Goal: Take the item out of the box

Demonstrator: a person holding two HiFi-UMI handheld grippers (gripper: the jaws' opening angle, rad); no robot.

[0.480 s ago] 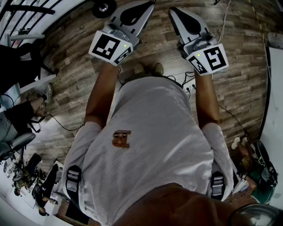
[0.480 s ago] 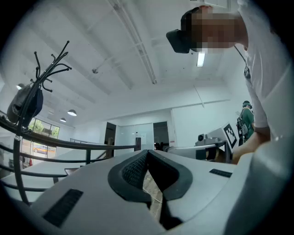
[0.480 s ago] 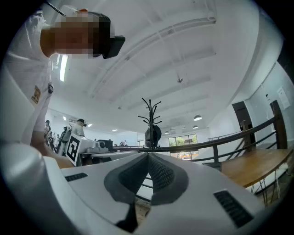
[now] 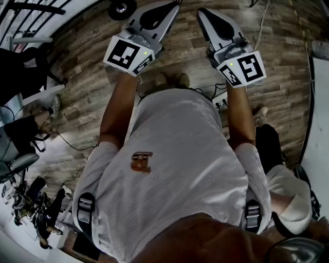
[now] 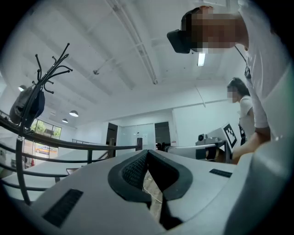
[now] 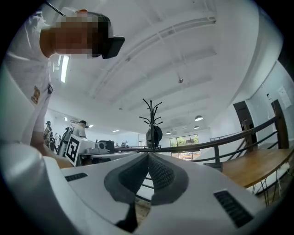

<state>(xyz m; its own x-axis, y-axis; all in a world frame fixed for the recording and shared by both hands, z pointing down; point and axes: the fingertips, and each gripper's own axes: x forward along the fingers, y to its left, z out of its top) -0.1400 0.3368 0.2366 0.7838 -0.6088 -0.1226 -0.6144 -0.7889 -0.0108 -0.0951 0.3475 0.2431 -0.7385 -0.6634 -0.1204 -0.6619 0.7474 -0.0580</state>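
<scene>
No box and no item show in any view. In the head view my left gripper [image 4: 172,4] and right gripper [image 4: 201,11] are held out side by side over the wooden floor [image 4: 87,87], above my own shoes [image 4: 172,79]. Seen from its own camera, the left gripper [image 5: 147,152] has its dark ribbed pads [image 5: 134,169] meeting at the tips, with nothing between them. The right gripper [image 6: 148,155] looks the same, pads [image 6: 161,172] together and empty. Both point roughly level into the room.
A second person [image 4: 280,169] in dark trousers stands close at my right. Someone else sits at the left [image 4: 20,131]. Cables and a power strip [image 4: 221,100] lie on the floor. A coat stand [image 6: 152,124], a black railing [image 5: 69,144] and a wooden table [image 6: 255,166] lie ahead.
A person in dark trousers has stepped into the head view at the lower right. The seated person's foot at the left has shifted. Both grippers have stayed put.
</scene>
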